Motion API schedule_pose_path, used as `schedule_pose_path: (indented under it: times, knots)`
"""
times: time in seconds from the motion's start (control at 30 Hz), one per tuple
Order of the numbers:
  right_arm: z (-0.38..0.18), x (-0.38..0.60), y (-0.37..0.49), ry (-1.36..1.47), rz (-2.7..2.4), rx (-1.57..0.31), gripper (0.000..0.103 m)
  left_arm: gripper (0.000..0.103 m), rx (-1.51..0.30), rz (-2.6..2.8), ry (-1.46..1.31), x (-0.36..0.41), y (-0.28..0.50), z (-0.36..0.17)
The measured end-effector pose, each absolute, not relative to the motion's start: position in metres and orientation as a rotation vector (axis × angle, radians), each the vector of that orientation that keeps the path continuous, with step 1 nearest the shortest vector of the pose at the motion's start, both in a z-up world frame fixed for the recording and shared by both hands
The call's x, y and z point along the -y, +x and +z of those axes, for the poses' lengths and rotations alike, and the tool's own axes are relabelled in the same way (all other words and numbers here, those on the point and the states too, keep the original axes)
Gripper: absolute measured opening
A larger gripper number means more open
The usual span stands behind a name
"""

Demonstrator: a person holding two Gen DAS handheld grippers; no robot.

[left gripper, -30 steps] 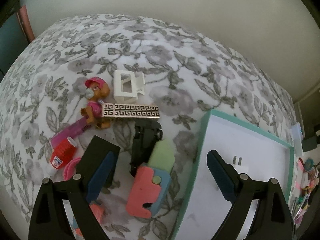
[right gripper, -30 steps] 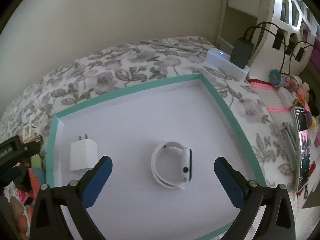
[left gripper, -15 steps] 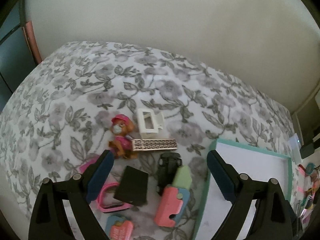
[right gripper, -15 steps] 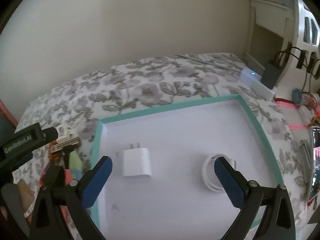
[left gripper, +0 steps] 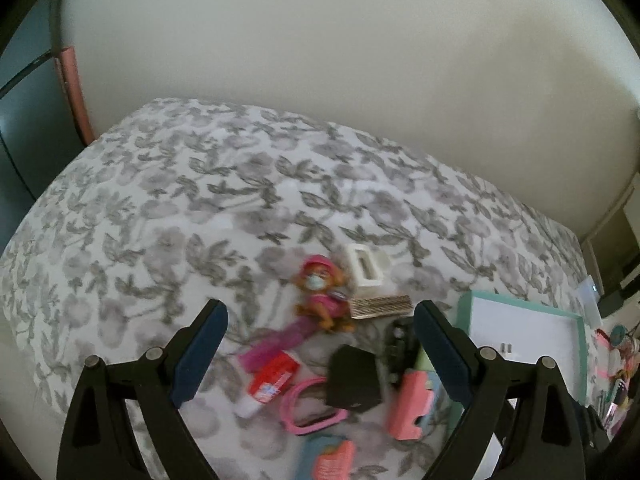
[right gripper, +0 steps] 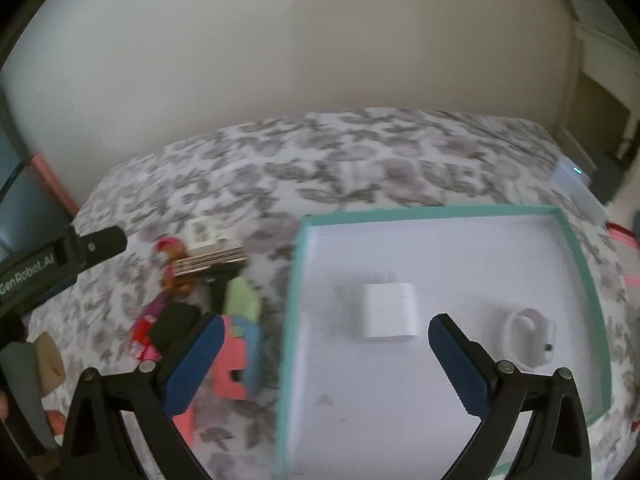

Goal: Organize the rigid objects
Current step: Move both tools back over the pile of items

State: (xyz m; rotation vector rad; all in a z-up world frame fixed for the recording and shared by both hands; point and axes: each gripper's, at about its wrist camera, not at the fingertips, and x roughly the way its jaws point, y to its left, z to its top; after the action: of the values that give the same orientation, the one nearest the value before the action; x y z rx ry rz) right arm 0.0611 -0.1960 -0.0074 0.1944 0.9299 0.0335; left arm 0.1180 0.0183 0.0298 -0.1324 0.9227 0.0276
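A teal-rimmed white tray [right gripper: 582, 264] lies on the floral bedspread; it also shows in the left wrist view [left gripper: 464, 306]. In it are a white charger [right gripper: 389, 311] and a white smartwatch [right gripper: 530, 332]. Left of the tray is a pile: a pink pup toy [left gripper: 320, 290], a white clip [left gripper: 366, 266], a patterned bar [left gripper: 380, 305], a black box [left gripper: 352, 376], a pink and green foam piece [right gripper: 236, 344], a red tube [left gripper: 272, 376] and a pink band [left gripper: 308, 408]. My left gripper [left gripper: 320, 356] is open above the pile. My right gripper [right gripper: 326, 364] is open over the tray's left rim.
A white power strip [right gripper: 574, 178] with a plug sits beyond the tray at the bed's right edge. Pink clutter [left gripper: 618, 364] lies to the right. A wall runs behind the bed. The left gripper's body [right gripper: 48, 264] shows at the left of the right wrist view.
Both grippers have pulled back and up, so the bed looks smaller. The right view has swung left, and the pile now shows in it. Both stay open and empty.
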Motion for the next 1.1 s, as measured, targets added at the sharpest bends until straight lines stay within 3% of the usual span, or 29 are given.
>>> schedule_pose_path:
  times: [0.4,0.73,1.1]
  knots:
    - [-0.013,0.117,0.056,0.090,0.219,-0.974,0.103,0.094,-0.882,0.113,-0.074,-0.084,0.108,0.049]
    - [-0.049,0.073,0.054,0.054,0.308,-1.180,0.103,0.094,-1.093,0.105,-0.061,-0.100,0.103,-0.016]
    - [-0.083,0.053,0.051,0.005,0.316,-1.314,0.099,0.094,-1.171,0.043,-0.057,-0.095,0.113,-0.054]
